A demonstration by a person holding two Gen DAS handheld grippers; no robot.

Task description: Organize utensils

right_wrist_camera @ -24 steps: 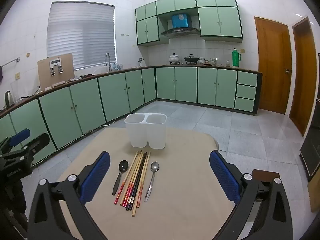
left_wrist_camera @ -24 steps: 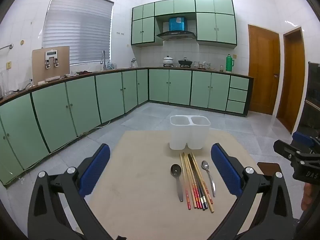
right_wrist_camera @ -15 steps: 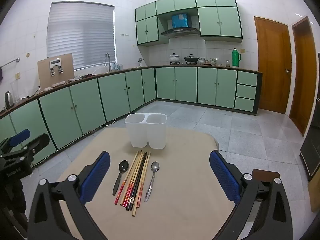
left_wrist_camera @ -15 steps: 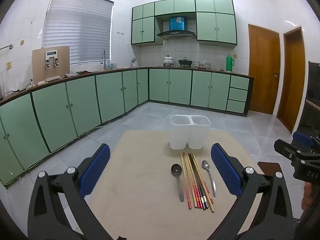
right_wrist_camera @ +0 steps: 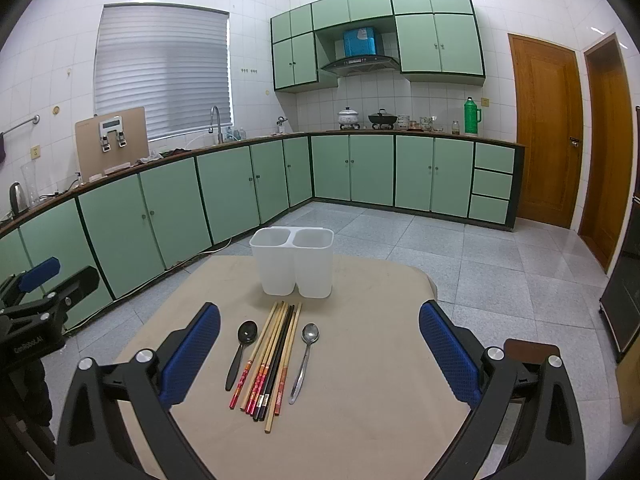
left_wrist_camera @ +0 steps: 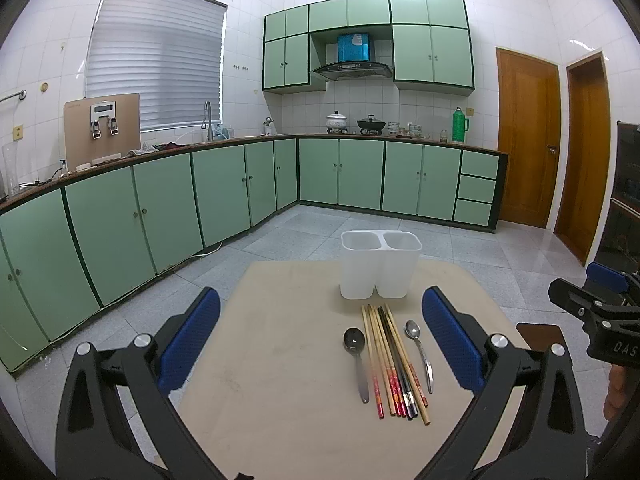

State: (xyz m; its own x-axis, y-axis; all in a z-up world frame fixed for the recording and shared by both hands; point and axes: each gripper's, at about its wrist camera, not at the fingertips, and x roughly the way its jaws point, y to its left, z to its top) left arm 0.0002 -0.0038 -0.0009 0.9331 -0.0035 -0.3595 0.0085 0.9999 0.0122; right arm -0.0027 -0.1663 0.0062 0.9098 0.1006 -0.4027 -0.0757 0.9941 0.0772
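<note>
Nothing is sorted yet, as far as I can see. On my table (right_wrist_camera: 360, 420) the white holder (right_wrist_camera: 294, 266) stands at the far side, and both of its compartments look empty from here. Just in front of it lie all the utensils in a row: a black spoon (right_wrist_camera: 240, 352) on the left, a bundle of chopsticks (right_wrist_camera: 272, 360) in the middle, and a steel spoon (right_wrist_camera: 306, 358) on the right, close beside one another but apart from the holder.

My left gripper (left_wrist_camera: 320, 344) and right gripper (right_wrist_camera: 320, 354) both hover short of the row with jaws spread wide and nothing between them. In the left view the chopsticks (left_wrist_camera: 394, 356) sit toward its right pad.

So I judge the whole job remains: each spoon and the chopsticks have yet to go into the holder, presumably spoons in one compartment and chopsticks in the other.
</note>
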